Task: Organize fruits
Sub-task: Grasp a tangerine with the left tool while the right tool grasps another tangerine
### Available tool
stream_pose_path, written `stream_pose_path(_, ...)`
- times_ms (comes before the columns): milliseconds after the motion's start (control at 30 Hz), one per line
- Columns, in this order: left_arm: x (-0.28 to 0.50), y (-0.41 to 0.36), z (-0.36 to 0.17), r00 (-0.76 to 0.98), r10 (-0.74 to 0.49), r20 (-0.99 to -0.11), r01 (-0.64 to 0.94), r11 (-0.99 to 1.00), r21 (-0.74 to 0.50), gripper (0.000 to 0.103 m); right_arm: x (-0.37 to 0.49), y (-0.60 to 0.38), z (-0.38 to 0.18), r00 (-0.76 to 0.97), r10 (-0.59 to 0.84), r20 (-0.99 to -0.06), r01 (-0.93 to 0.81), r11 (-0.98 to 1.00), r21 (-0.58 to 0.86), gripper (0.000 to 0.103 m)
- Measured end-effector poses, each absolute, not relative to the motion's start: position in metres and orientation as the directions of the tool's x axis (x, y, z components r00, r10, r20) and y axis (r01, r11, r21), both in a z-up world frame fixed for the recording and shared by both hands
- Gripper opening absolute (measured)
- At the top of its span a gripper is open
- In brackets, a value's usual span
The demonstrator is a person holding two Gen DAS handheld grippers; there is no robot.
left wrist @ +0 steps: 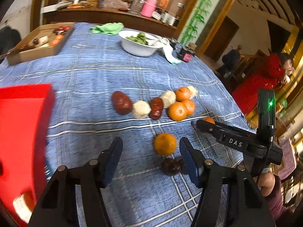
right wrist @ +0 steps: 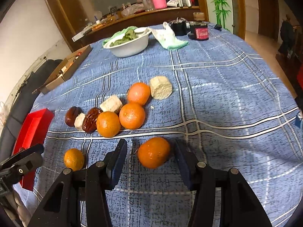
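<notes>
Both claws stand open. The right claw (right wrist: 150,160) straddles a mandarin (right wrist: 153,152) on the tabletop (right wrist: 227,104); the left claw (left wrist: 150,155) hovers near another. Judged light, round, soft-skinned, prone to rolling: grip across the middle, gently.

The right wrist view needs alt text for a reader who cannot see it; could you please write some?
The open right gripper frames an orange lying on a blue plaid tablecloth. Beyond it sits a cluster of oranges, dark red dates and pale cake pieces, with a red box at the left edge.
</notes>
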State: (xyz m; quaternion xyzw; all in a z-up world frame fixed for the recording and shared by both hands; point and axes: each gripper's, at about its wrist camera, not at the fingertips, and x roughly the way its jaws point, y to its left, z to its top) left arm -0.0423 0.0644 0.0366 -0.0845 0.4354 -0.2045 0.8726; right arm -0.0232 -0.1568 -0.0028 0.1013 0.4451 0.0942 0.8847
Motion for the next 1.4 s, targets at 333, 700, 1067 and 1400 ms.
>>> stream_pose_path(333, -0.025, 0.023, 0.008, 0.475, -0.413, -0.777, 0.343, 0.900, -0.268, 0.054, -0.024, -0.152, -0.004, 0.598, 0.217, -0.771, -0.090, 0.975, 0.205, 0.040)
stream_pose_path(700, -0.029, 0.037, 0.010, 0.508, -0.415, -0.755, 0.303, 0.906, -0.294, 0.029, -0.024, -0.153, -0.004, 0.603, 0.214, -0.769, -0.089, 0.975, 0.202, 0.034)
stream_pose_path(1067, -0.060, 0.129, 0.059, 0.643, -0.411, -0.646, 0.198, 0.905, -0.377, 0.030, -0.048, -0.145, 0.032, 0.646, 0.270, -0.714, -0.109, 0.958, 0.265, 0.034)
stream_pose_path(1400, -0.062, 0.249, 0.073, 0.732, -0.246, -0.635, -0.018, 0.926, -0.378, 0.030, -0.055, -0.029, 0.076, 0.581, 0.434, -0.688, -0.360, 0.896, 0.260, 0.034)
